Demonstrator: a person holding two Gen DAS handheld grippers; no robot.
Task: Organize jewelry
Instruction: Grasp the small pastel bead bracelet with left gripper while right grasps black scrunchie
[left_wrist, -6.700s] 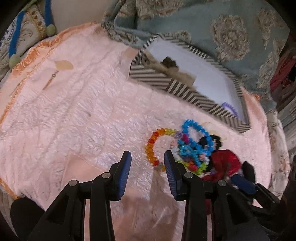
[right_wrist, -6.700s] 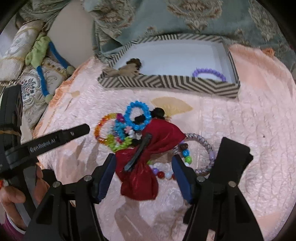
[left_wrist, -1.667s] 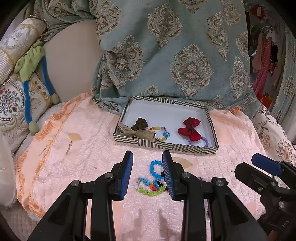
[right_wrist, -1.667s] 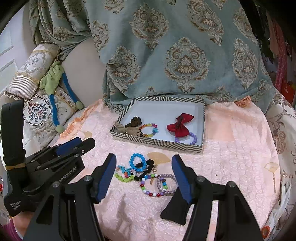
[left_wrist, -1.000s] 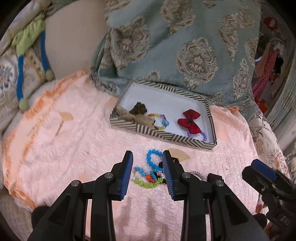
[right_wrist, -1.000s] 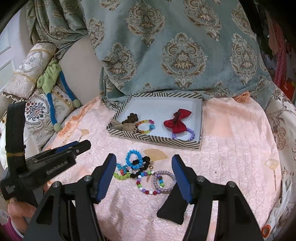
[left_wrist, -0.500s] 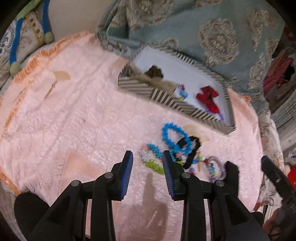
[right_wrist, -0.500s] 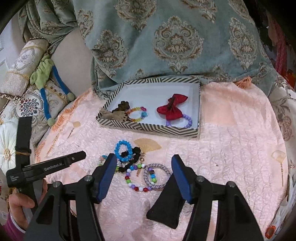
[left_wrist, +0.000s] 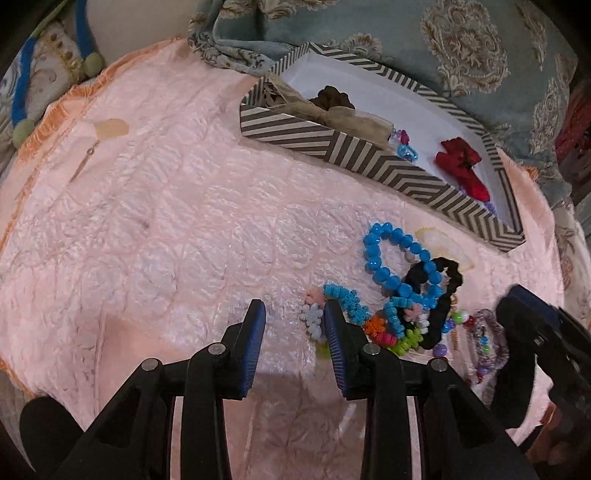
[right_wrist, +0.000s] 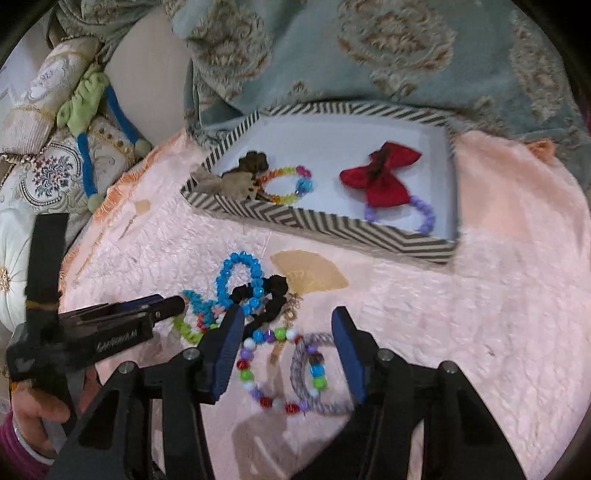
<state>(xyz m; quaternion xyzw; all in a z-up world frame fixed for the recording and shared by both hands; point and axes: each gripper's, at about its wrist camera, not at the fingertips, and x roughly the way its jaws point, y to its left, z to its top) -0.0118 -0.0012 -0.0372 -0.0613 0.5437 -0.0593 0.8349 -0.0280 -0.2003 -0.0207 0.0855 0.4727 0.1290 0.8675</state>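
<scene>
A tangle of beaded bracelets (right_wrist: 236, 295) lies on the pink quilted bedspread (left_wrist: 155, 206), just in front of the striped tray (right_wrist: 332, 225); they look light, limp and apt to snag together (best pinched across one strand at the pile's edge). The left hand-held gripper (left_wrist: 293, 332) is moderately open and empty, its right finger touching the turquoise bracelet (left_wrist: 343, 297). The right hand-held gripper (right_wrist: 284, 350) is wide open and empty over a multicoloured bead bracelet (right_wrist: 258, 369) and a purple woven bracelet (right_wrist: 314, 373).
</scene>
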